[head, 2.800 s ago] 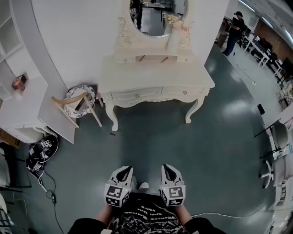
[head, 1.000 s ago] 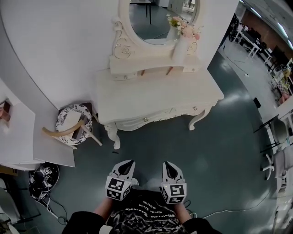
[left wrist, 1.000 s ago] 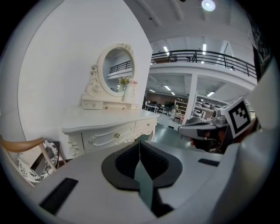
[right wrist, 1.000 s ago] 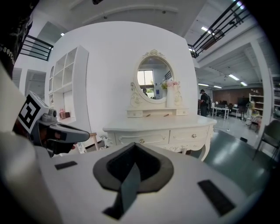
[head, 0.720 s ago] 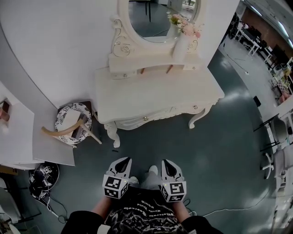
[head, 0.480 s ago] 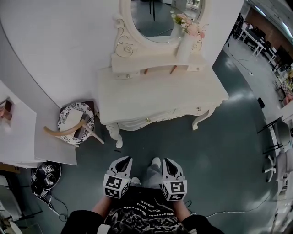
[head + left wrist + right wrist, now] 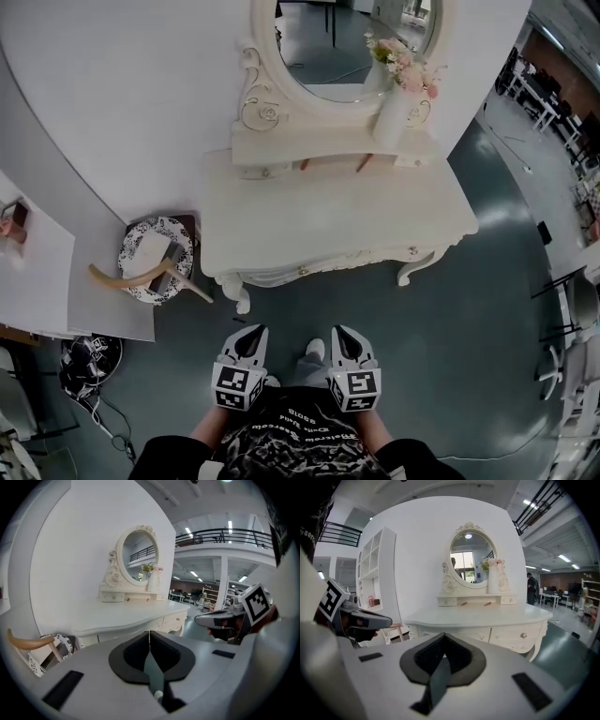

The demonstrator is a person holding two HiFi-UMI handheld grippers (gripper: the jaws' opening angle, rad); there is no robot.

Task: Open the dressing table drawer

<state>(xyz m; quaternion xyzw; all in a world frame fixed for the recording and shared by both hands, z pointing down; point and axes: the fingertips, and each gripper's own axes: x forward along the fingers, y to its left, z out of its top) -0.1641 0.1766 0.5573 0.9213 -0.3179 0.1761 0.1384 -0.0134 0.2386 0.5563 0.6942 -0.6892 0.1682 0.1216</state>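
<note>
The white dressing table (image 7: 328, 216) stands against the wall ahead of me, with an oval mirror (image 7: 352, 47) on top. Its drawers sit under the curved front edge, and small knobs (image 7: 302, 271) show there. The right gripper view shows a drawer front (image 7: 513, 638) with its knob (image 7: 524, 635). My left gripper (image 7: 257, 329) and right gripper (image 7: 339, 329) are side by side over the floor, short of the table's front and touching nothing. Both are shut and hold nothing, seen as the left gripper (image 7: 149, 633) and the right gripper (image 7: 443, 634).
A stool with a patterned seat (image 7: 155, 258) stands left of the table, beside a white shelf unit (image 7: 56, 281). A bag and cables (image 7: 89, 361) lie on the floor at left. A vase of flowers (image 7: 398, 103) stands on the table. Chairs (image 7: 572, 309) are far right.
The dressing table has drawn nearer and larger in the head view as I came toward it. Both grippers stay shut, side by side in front of me.
</note>
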